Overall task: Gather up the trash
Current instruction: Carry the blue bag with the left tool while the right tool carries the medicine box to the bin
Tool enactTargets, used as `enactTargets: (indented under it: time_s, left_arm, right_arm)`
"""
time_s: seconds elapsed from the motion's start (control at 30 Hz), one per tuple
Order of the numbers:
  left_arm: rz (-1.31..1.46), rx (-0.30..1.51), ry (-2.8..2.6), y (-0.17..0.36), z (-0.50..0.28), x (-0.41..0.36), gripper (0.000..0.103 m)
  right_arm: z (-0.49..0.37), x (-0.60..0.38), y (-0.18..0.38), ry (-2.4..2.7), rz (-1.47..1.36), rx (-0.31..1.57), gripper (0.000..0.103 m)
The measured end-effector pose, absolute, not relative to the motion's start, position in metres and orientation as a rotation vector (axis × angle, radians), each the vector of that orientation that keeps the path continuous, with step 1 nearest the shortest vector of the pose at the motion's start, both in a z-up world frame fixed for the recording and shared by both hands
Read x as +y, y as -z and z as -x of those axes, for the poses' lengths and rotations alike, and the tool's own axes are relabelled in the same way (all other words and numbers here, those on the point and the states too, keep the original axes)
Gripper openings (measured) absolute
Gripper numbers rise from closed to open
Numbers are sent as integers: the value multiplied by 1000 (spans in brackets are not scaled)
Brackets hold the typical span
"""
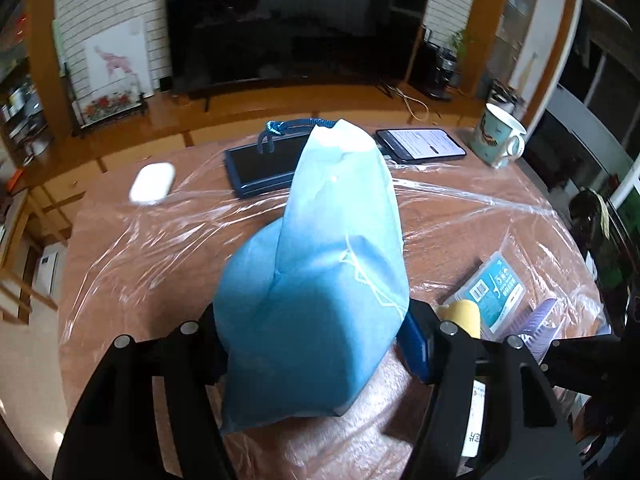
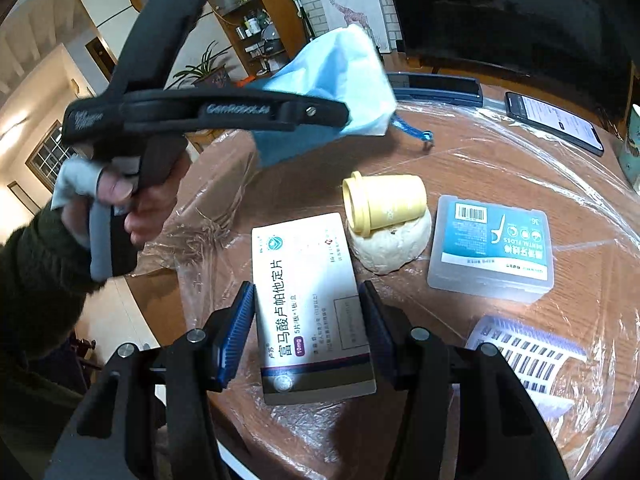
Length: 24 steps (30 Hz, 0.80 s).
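Gripping a light blue fabric bag [image 1: 312,280], the left gripper [image 1: 316,344] has its fingers [image 1: 416,344] pinched on the bag's lower part, so that the cloth rises between them and fills the middle of the left wrist view. In the right wrist view the same bag [image 2: 340,80] hangs clear above the worktop [image 2: 500,168], bunched at the tip of the left gripper [image 2: 352,116], whose handle a hand [image 2: 132,204] in a dark sleeve squeezes. A blue cord [image 2: 412,130] trails from the bag toward the worktop.

The right gripper [image 2: 308,336] pinches a white medicine box [image 2: 308,304] printed with Chinese text; both blue-padded fingers [image 2: 236,336] press its long sides, and the box points away from the camera over the plastic film that covers the brown wooden worktop.

Just beyond the box lies a pale yellow cup [image 2: 384,204] on its side, resting on a crumpled white wad [image 2: 392,244]. To the right of these sits a clear dental floss case [image 2: 492,244] with a teal label, and nearer the camera a lilac comb [image 2: 528,356] lies on the film. Farther back are a dark tablet [image 2: 436,86] and a phone [image 2: 556,122] with a lit screen. The left wrist view adds a white mouse-like object [image 1: 154,182] to the left of the tablet [image 1: 260,164], the phone [image 1: 422,144], and a patterned mug [image 1: 500,136] at the worktop's far right edge.
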<state>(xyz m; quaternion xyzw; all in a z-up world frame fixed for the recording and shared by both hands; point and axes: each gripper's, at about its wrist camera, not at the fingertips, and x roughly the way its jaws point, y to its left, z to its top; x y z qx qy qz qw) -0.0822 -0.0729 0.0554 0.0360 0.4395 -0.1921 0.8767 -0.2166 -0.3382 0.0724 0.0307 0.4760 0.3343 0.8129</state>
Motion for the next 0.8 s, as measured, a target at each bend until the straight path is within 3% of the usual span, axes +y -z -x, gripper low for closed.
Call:
enactTargets:
  time_s: [0.8]
  left_arm:
    - [-39, 870, 280, -74, 168, -68, 66]
  right_arm:
    - [243, -356, -108, -701, -137, 905, 52]
